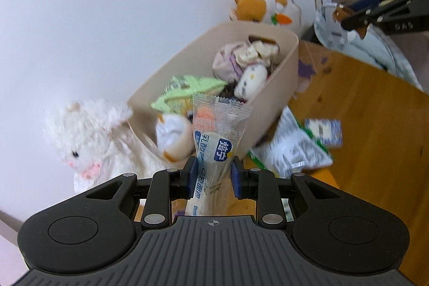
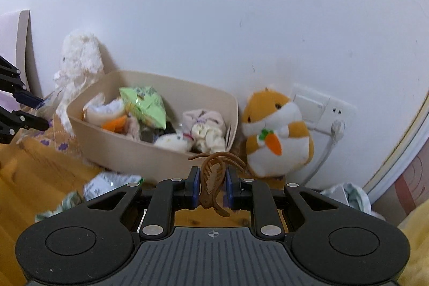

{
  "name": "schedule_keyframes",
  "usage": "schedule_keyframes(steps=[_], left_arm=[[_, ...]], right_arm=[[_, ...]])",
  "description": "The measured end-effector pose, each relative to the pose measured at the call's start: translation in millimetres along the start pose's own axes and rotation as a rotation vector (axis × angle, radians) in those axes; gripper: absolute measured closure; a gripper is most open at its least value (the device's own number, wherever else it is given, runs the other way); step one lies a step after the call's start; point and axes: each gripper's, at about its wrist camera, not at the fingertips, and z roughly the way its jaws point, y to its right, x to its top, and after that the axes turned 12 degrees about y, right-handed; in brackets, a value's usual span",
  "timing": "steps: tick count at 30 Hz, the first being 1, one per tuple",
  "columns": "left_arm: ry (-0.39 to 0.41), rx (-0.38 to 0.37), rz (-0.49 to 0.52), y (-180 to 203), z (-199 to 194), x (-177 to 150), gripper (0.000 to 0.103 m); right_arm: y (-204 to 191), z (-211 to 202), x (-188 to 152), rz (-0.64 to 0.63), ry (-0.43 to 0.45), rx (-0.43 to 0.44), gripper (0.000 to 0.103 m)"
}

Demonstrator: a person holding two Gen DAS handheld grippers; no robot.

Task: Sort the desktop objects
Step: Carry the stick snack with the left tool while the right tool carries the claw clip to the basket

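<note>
Transport step — left gripper (image 1: 213,173) clamped on a bread packet (image 1: 214,149), right gripper (image 2: 212,188) on a brown hair claw (image 2: 213,178); next, carry both over the beige bin (image 2: 150,152) — then release.

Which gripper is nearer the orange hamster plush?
Right. The right gripper sits just beside the orange hamster plush; the left gripper is at the beige bin's far end.

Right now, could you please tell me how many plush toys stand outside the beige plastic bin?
2: a fluffy white plush toy against the wall at the beige plastic bin's left end, and an orange-and-white hamster plush at its right end. Others may be hidden.
</note>
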Motion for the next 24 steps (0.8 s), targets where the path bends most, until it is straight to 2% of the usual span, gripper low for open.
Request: schedule_keyframes(steps=[7,13,18,24], left_arm=[[0.051,0.011,-0.002,-5.0,2.5,20.9,0.077],[0.066,0.049,-0.051,-18.1,18.1,35.9,0.077],[0.061,0.096,-0.079,-27.6,35.4,43.7,0.077],[0.03,0.163,-0.162,-37.0,61.0,44.2,0.077]], right_arm=[[-6.8,16.2,20.0,-0.026,0.032,0.015,0.085],[-14.7,36.7,38.4,-0.044,0.07,0.018,0.085],[-23.5,58.5,50.6,-0.069,0.087,0.016,0.085],[-39.7,85.2,55.3,-0.093,0.091,0.021,0.085]])
